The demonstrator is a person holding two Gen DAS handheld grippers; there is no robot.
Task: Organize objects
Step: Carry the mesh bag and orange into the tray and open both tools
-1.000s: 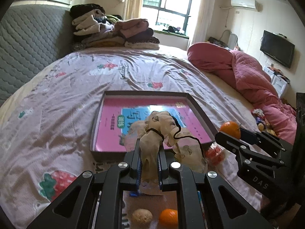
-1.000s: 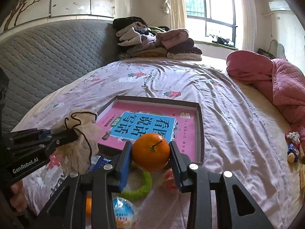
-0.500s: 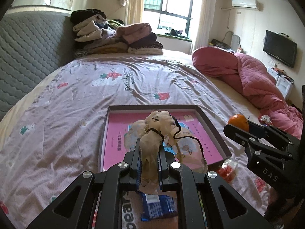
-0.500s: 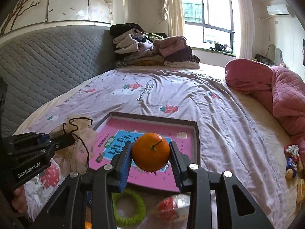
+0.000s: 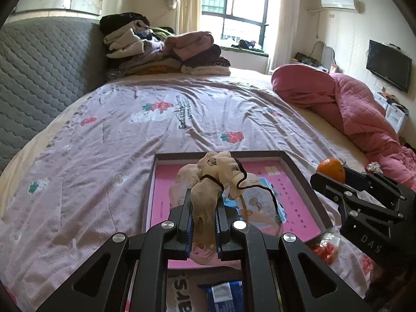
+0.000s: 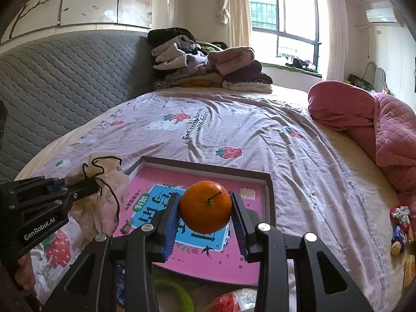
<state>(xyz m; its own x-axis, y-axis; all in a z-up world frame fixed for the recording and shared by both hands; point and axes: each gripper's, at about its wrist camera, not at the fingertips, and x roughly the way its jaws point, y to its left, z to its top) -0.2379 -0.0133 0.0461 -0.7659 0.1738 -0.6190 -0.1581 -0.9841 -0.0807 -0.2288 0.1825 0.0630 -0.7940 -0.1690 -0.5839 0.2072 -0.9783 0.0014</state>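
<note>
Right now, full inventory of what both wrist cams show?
tray: 1, dark rim, pink and blue printed floor, on the bed near the tongs
orange: 1, orange, held above the tray
cloth pouch: 1, beige with black drawstring, held above the tray
green ring: 1, green, on the bed at the tray's near edge
snack bag: 1, clear with red contents, by the tray's near right corner
blue packet: 1, blue, under the left tongs
clothes pile: 1, mixed colours, head of bed
quilt: 1, pink, right side of bed
left tongs: shut on the pouch
right tongs: shut on the orange
</note>
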